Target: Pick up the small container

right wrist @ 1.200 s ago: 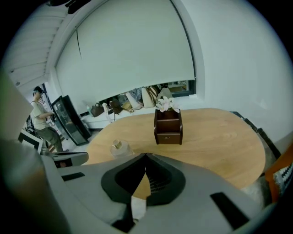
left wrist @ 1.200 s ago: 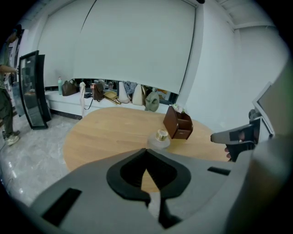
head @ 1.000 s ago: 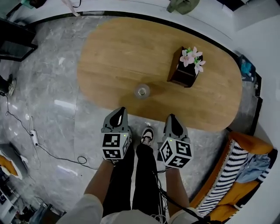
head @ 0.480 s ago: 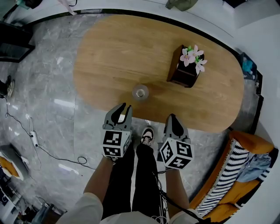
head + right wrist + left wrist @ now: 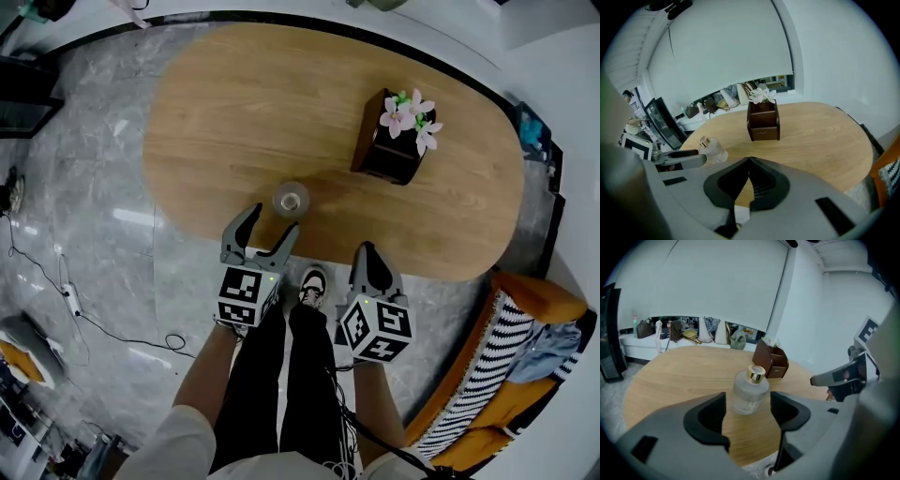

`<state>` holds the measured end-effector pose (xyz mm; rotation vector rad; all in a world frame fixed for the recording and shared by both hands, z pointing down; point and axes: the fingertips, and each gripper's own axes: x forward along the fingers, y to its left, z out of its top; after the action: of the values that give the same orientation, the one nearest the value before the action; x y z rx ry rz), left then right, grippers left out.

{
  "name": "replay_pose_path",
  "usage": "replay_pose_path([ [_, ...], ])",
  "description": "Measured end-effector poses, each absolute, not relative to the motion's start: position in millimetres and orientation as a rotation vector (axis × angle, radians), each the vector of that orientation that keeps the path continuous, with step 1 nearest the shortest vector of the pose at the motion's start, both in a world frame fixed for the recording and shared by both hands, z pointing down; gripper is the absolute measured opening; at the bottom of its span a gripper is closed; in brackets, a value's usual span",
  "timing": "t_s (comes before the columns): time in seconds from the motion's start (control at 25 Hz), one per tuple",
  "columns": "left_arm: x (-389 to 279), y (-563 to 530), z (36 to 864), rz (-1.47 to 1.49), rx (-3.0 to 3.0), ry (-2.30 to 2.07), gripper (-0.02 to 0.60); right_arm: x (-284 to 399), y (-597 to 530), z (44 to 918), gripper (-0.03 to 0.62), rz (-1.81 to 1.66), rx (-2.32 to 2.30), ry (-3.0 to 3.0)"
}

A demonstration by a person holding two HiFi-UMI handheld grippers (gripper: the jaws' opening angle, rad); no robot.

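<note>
Outward from the left gripper (image 5: 747,405), its jaws are opening and already stand wide apart. Nothing is pressed between the pads. The small container (image 5: 750,392), a frosted glass bottle with a gold cap, stands upright just beyond the tips, in line with the gap and untouched. What it holds cannot be told. It sits on the table (image 5: 234,112), close to the table's near edge, and the left gripper hangs over that same edge. The right gripper (image 5: 749,176) has its jaws closed together with nothing in them, and it hangs off the table, just short of the near edge. Further in on the table, toward its right end, a dark brown box (image 5: 384,150) holds pink and white flowers (image 5: 412,120), well apart from the bottle. The rest of the tabletop lies bare on all sides. Grey marble floor (image 5: 84,187) surrounds the table.
</note>
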<state>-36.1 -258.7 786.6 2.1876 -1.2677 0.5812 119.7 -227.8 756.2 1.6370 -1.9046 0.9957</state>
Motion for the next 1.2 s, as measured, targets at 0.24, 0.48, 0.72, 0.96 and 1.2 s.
replay_pose_path([
  [0.24, -22.5, -269.4, 796.9, 0.594, 2.239, -1.243, 0.325, 127.4, -227.4, 765.0, 0.023, 1.016, 1.641, -1.880],
  [0.48, -14.4, -283.5, 807.2, 0.596, 2.247, -1.275, 0.345, 134.2, -226.1, 776.3, 0.023, 1.040, 1.642, -1.855],
  [0.72, -7.9, -294.4, 811.9, 0.595, 2.259, -1.274, 0.351, 135.6, -227.4, 783.0, 0.023, 1.059, 1.633, -1.847],
  [0.96, -3.8, -302.2, 814.0, 0.607, 2.298, -1.294, 0.351, 138.1, -230.1, 787.0, 0.023, 1.061, 1.622, -1.853],
  [1.2, -3.2, -304.0, 812.8, 0.606, 2.311, -1.322, 0.351, 142.3, -227.5, 790.2, 0.023, 1.077, 1.629, -1.844],
])
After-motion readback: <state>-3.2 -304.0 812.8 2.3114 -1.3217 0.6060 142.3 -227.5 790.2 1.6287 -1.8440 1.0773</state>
